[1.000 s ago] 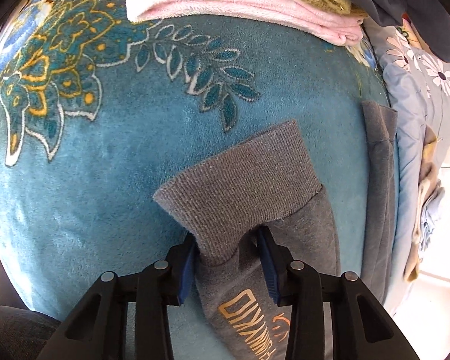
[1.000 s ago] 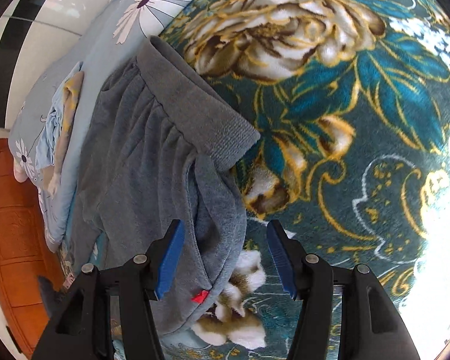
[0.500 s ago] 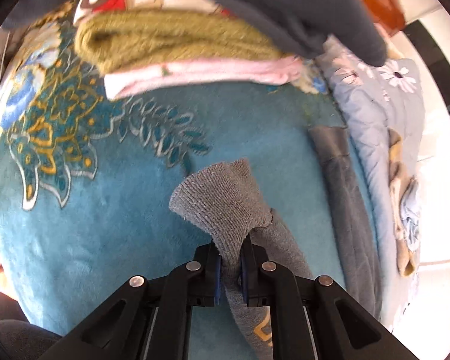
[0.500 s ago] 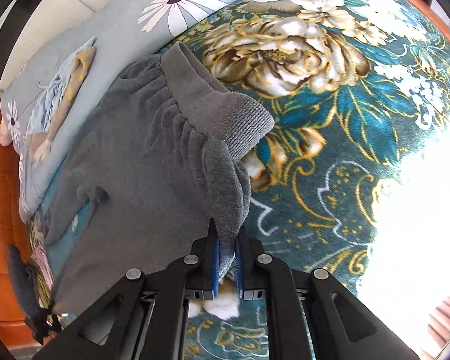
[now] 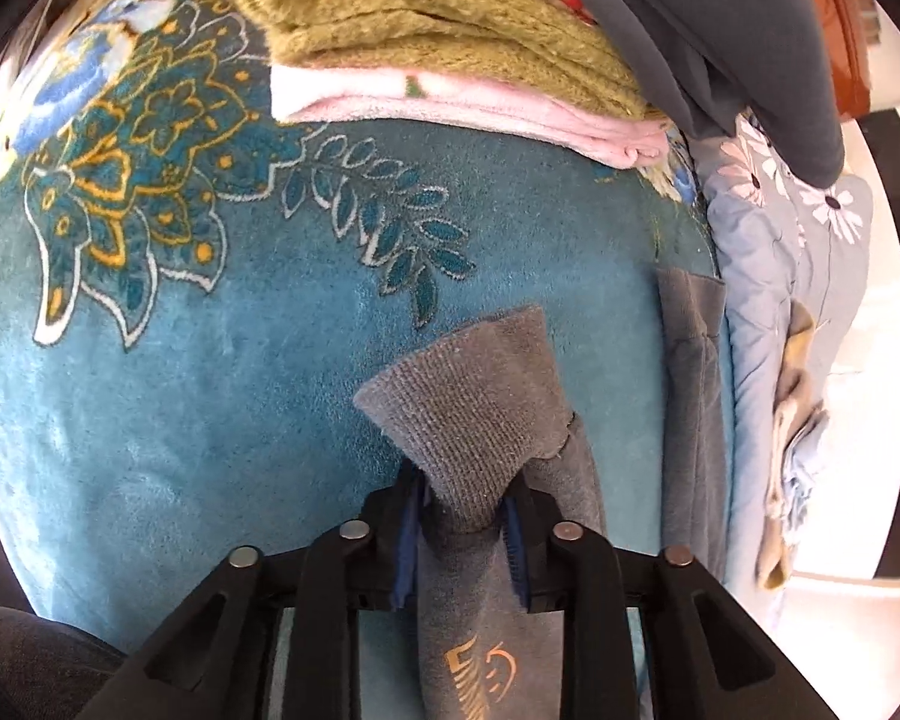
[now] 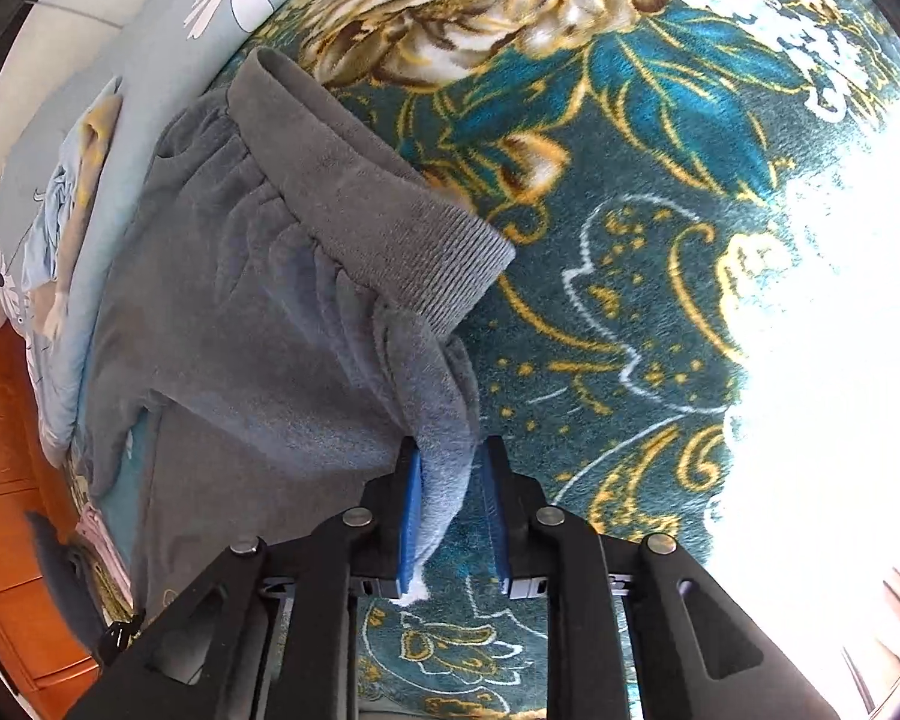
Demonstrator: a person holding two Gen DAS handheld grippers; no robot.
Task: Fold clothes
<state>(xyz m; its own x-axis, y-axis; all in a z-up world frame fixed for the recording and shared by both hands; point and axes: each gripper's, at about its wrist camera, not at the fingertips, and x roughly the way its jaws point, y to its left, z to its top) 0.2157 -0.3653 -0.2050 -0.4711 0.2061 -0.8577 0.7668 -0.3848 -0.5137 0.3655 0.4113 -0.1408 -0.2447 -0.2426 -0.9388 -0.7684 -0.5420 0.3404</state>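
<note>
Left wrist view: low in the frame the left gripper (image 5: 459, 531) has just been easing apart, its jaws partly open, yet the ribbed cuff of the grey fleece trousers (image 5: 468, 414) sits bunched between the blue pads, filling the gap. An orange print shows on the leg below. Beyond lies the plush teal blanket with gold and white flower pattern (image 5: 210, 372), soft and napped. At the top, a folded olive knitted garment (image 5: 426, 18) rests on a folded pink fleece one (image 5: 462, 102); a pale blue daisy-print quilt (image 5: 774, 276) runs down the right edge.

Right wrist view: the right gripper (image 6: 450, 507), pointing steeply down, has also just been opening. Fuzzy trouser fabric hangs between its pads, touching the left one; the right pad stands clear. The ribbed waistband (image 6: 378, 204) stretches to the upper left. Orange wood shows at the lower left; glare whitens the right.
</note>
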